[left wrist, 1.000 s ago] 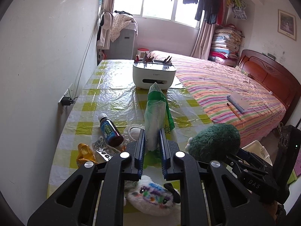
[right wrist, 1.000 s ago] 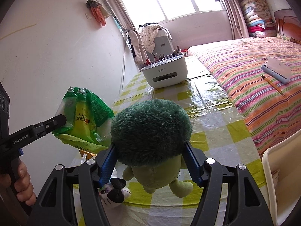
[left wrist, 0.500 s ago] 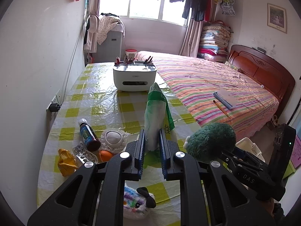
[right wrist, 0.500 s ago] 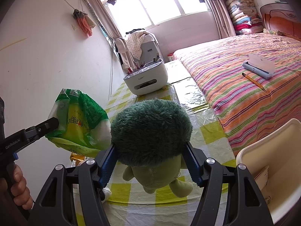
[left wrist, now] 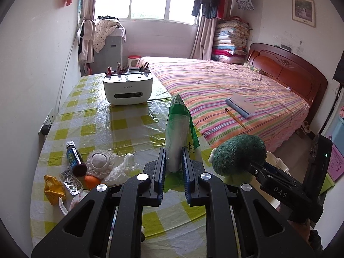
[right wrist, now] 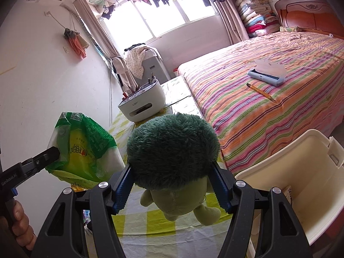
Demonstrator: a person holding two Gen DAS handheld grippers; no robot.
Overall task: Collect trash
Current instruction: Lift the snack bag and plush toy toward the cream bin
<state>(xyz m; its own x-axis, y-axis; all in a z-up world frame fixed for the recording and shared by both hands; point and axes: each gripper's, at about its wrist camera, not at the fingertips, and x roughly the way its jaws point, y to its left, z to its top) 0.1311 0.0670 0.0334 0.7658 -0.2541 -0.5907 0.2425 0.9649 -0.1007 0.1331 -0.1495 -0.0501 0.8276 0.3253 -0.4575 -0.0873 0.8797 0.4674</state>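
Clamped hard on the green snack bag [left wrist: 178, 133] is the left gripper [left wrist: 173, 169]; the broccoli plush [right wrist: 172, 150] is squeezed by the right gripper [right wrist: 172, 185]. Both should be kept raised until the cream bin [right wrist: 301, 172], lower right, is squarely underneath.

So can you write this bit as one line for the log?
left hand-held gripper: shut on green bag | right hand-held gripper: shut on broccoli plush | cream bin: beside table

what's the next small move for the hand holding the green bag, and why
Probably carry the green bag rightward over the cream bin before letting go. The left gripper is clamped on it above the table, while the bin sits open past the table's edge, beyond the plush toy.
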